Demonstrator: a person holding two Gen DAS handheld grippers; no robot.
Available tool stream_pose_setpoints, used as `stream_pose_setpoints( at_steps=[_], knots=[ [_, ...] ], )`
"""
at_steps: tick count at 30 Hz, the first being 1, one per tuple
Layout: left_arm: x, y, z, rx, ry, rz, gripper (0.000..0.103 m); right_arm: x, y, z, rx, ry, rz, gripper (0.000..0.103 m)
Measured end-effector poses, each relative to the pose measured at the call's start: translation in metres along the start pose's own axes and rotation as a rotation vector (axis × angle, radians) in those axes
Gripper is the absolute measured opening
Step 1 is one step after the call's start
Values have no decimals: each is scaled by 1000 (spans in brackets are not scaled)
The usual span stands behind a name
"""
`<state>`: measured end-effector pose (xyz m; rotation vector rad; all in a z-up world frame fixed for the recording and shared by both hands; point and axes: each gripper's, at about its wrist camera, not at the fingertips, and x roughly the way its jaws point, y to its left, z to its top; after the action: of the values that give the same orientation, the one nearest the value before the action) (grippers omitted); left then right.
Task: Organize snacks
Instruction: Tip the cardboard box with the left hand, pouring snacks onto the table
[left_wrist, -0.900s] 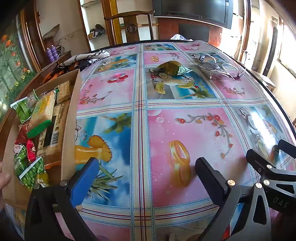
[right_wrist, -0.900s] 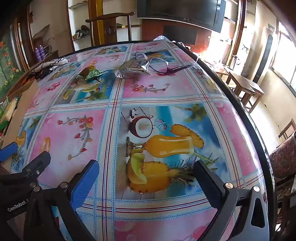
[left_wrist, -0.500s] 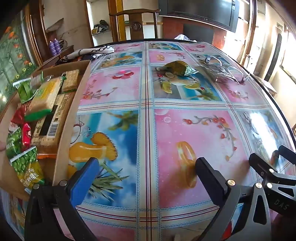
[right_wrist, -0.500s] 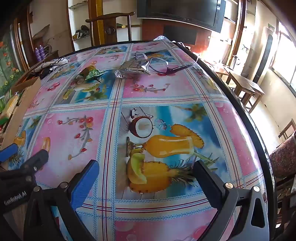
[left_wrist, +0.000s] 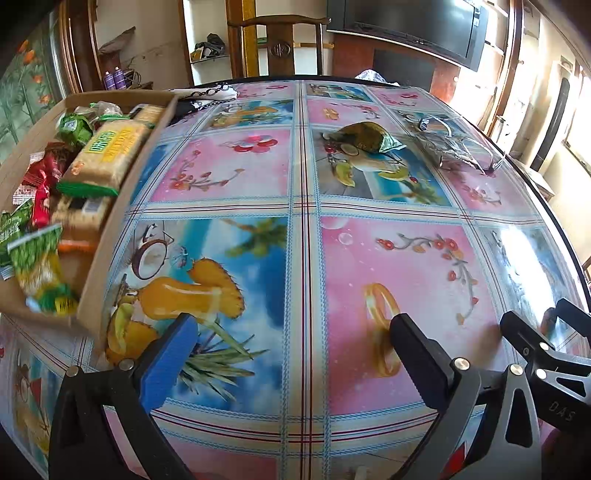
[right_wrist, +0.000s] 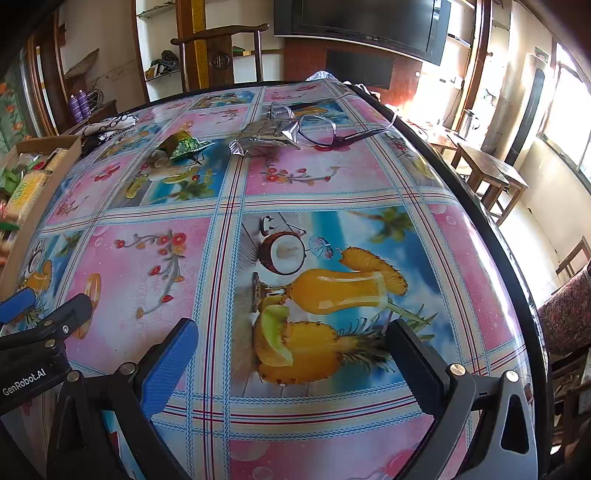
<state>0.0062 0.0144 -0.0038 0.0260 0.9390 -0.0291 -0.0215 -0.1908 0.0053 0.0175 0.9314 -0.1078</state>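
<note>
A cardboard box (left_wrist: 110, 236) (right_wrist: 22, 236) full of snack packets sits on the table's left side; a yellow cracker pack (left_wrist: 107, 155) lies on top. A green-gold snack bag (left_wrist: 364, 138) (right_wrist: 181, 146) and a silver foil packet (left_wrist: 448, 155) (right_wrist: 262, 138) lie loose at the far side of the table. My left gripper (left_wrist: 291, 347) hovers open over the near table, just right of the box, nothing between its fingers. My right gripper (right_wrist: 291, 347) is open and empty too, beside it to the right, above the pineapple picture.
Glasses (right_wrist: 332, 131) lie against the foil packet. A patterned cloth (right_wrist: 109, 123) rests at the back left. The round table (right_wrist: 498, 243) has a dark rim, with a wooden chair (right_wrist: 221, 51) behind it and a stool (right_wrist: 487, 170) to the right.
In the left wrist view the cardboard box has slid rightward and looms larger, its snacks blurred by motion. The right wrist view stays almost the same. Both grippers remain open.
</note>
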Motion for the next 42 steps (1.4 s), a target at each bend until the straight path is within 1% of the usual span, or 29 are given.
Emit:
stream_pose_setpoints(
  at_steps=[30, 42],
  knots=[
    [0, 1, 0, -1, 1, -3, 103, 1, 0, 0, 0, 0, 0, 102],
    [-5, -12, -1, -1, 0, -4, 103, 2, 0, 0, 0, 0, 0, 102]
  ],
)
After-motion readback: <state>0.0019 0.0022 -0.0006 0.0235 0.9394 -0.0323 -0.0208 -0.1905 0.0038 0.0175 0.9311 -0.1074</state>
